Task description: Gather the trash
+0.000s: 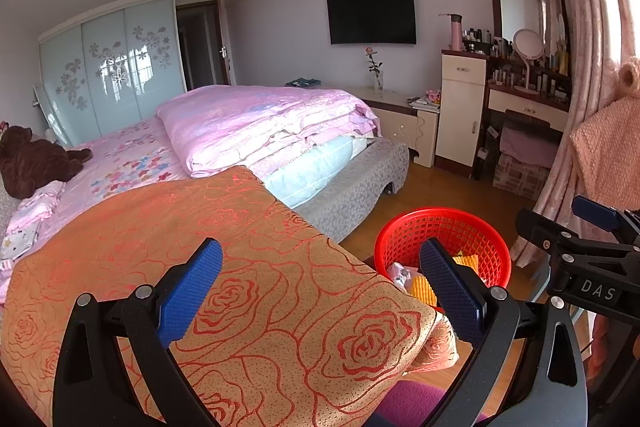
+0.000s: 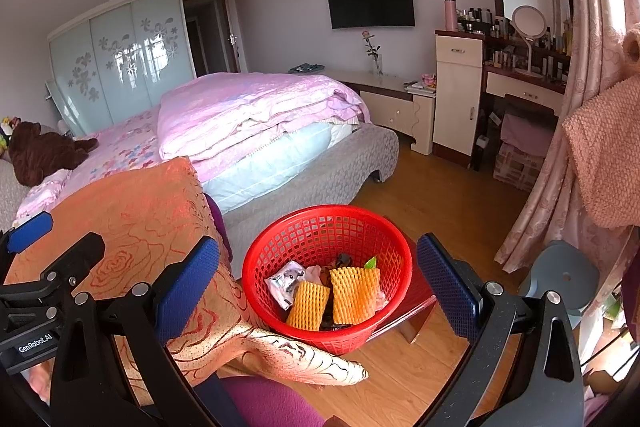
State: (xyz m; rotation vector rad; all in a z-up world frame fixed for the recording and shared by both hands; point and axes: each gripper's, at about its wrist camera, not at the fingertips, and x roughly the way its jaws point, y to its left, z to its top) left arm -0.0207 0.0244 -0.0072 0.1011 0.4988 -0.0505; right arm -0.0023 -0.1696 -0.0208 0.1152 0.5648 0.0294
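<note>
Currently: orange rose-patterned quilted cloth (image 1: 240,267) covers the foreground surface; red plastic mesh basket (image 2: 326,275) sits beside it above the wood floor, holding two orange foam fruit nets (image 2: 354,295) and wrappers. Left gripper (image 1: 320,291) and right gripper (image 2: 318,291) both released, jaws spread, nothing held.

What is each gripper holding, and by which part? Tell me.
Nothing is held. The left gripper and right gripper both have open, empty jaws.

Open basket (image 2: 280,227), cloth (image 2: 160,211) alongside
</note>
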